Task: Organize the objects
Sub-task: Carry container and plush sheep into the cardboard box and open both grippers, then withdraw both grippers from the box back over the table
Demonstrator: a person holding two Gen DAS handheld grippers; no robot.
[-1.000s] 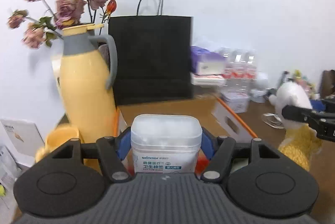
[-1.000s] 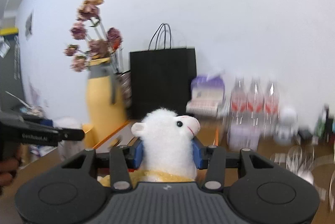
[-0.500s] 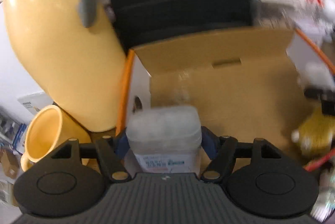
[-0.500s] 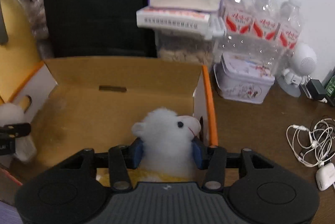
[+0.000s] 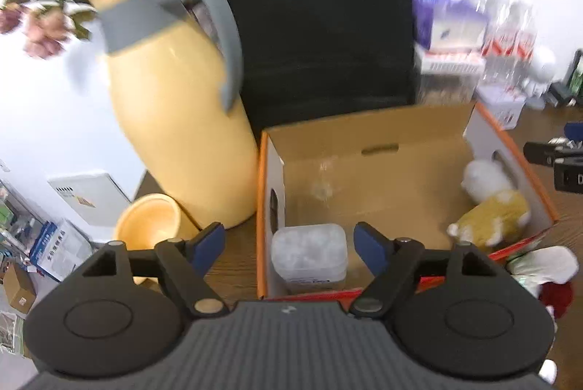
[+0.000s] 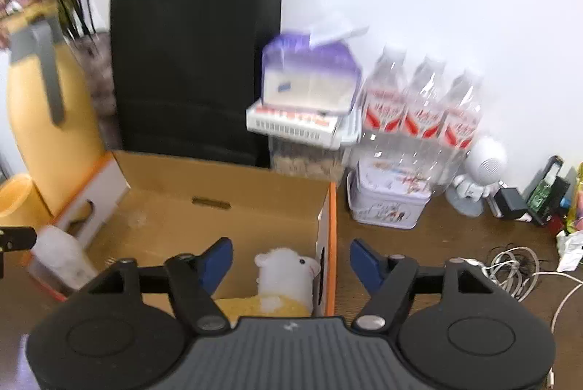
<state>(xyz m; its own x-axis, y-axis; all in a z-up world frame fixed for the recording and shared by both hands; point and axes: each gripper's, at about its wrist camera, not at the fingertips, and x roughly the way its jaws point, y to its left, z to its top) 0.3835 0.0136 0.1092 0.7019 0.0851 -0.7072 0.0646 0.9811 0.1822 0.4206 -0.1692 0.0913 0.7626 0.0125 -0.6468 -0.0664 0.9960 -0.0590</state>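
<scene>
Left hand-held gripper (image 5: 289, 240): jaws opening, released; the cotton swab box (image 5: 309, 257) is seen between the pads, untouched.
Right hand-held gripper (image 6: 291, 257): jaws opening, released above the plush lamb (image 6: 284, 275).
Location: both items are set inside the cardboard box (image 5: 364, 129), at opposite ends.
Handling: swab box judged light, rigid, smooth; best gripped across flat sides. Lamb judged soft, compressible; best gripped at the body.

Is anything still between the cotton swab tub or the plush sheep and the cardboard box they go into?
Nothing visible. The cotton swab tub already sits inside the cardboard box at its near left corner, and the plush sheep lies against its right wall. Both grippers, left gripper and right gripper, are opening, clear of them.
</scene>
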